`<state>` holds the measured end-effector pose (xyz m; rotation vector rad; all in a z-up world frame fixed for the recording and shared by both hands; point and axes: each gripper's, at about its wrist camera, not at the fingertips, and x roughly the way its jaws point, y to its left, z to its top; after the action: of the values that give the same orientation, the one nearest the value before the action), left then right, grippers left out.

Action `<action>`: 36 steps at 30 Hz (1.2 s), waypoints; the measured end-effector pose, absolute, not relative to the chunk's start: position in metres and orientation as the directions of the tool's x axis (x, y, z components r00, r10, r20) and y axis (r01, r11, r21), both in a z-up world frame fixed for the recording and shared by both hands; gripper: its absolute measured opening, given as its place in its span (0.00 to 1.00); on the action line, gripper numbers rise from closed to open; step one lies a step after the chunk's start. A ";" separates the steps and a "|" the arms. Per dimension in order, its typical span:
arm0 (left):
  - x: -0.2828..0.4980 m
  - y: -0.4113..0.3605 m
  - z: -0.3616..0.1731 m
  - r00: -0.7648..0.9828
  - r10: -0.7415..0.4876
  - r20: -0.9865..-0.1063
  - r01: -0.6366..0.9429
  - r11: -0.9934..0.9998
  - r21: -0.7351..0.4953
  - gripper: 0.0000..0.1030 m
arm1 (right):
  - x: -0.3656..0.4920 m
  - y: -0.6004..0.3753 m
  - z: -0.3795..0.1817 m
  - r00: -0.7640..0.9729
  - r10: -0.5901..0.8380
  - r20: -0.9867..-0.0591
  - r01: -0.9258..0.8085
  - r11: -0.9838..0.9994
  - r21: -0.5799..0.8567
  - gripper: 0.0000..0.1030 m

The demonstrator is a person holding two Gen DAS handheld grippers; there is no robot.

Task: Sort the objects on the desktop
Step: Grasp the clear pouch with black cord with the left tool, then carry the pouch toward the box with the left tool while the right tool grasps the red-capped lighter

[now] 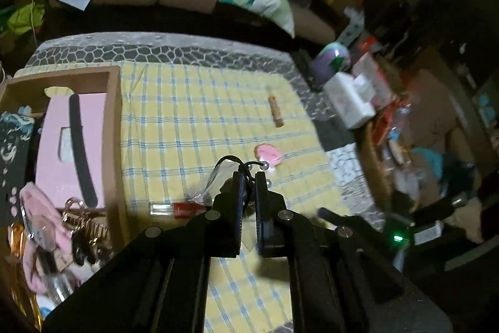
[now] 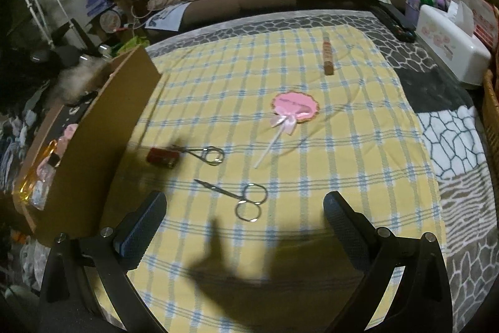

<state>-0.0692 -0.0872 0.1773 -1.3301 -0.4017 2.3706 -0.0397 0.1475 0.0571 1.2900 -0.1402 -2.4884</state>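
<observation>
Bench (image 2: 402, 61) under a yellow plaid cloth (image 2: 343, 152), sofa and household clutter lying behind it.

Item 1. Cardboard box (image 1: 113, 114), sitting at the cloth's left edge and already holding a pink case, clips and packets. Serving, by my judgement, as the sorting destination.

Item 2. Left gripper (image 1: 248, 177), jaws closed on a thin dark looped item (image 1: 246, 166) that is poking out above the pads. Too slight and blurred to name. A clear wrapper (image 1: 215, 181) is lying just behind it.

Item 3. Right gripper (image 2: 244, 198), jaws standing wide open, holding nothing, hanging over the near scissors (image 2: 249, 202).

Item 4. Pieces waiting on the cloth: second scissors (image 2: 207, 155) touching a red tube (image 2: 162, 159), a pink lollipop-shaped card (image 2: 296, 105), and a brown stick (image 2: 328, 55) toward the far side.

Risks, as judged:
- The looped item is being pinched on a very narrow section, so it is likely to be slipping or swinging free during any quick carry toward the box.
- Its loops are risking a snag on the wrapper, dragging that along.
- A release short of the box wall would be dropping it back on the cloth or off the bench edge.
- The right jaws, going for flat steel scissors on soft fabric, are risking gathering cloth and shifting everything lying on it.
</observation>
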 end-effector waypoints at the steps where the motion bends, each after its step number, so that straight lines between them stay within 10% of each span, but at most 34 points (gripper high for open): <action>1: -0.064 -0.093 0.182 -0.484 0.467 -0.740 -0.194 -0.882 -0.430 0.06 | -0.039 0.145 0.058 -0.533 -0.339 -0.775 0.251 -0.938 0.238 1.00; 8: -0.030 -0.133 0.194 -0.526 0.450 -0.721 -0.162 -0.886 -0.435 0.06 | -0.035 0.115 0.064 -0.532 -0.388 -0.753 0.337 -0.913 0.232 0.95; 15: -0.016 -0.161 0.197 -0.535 0.438 -0.722 -0.154 -0.891 -0.427 0.06 | -0.054 0.052 0.059 -0.483 -0.395 -0.782 0.524 -0.846 0.104 0.57; 30: -0.006 -0.221 0.189 -0.559 0.437 -0.705 -0.106 -0.881 -0.462 0.06 | -0.106 -0.034 0.001 -0.241 -0.334 -0.911 0.819 -0.574 -0.006 0.42; 36: -0.005 -0.235 0.174 -0.547 0.430 -0.718 -0.068 -0.878 -0.474 0.06 | -0.108 -0.034 0.002 -0.194 -0.330 -0.924 0.824 -0.566 0.030 0.22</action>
<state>-0.0053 -0.2350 0.1737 -1.3048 -0.5751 2.4677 -0.1078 -0.0338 0.0016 1.2621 0.6293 -1.8555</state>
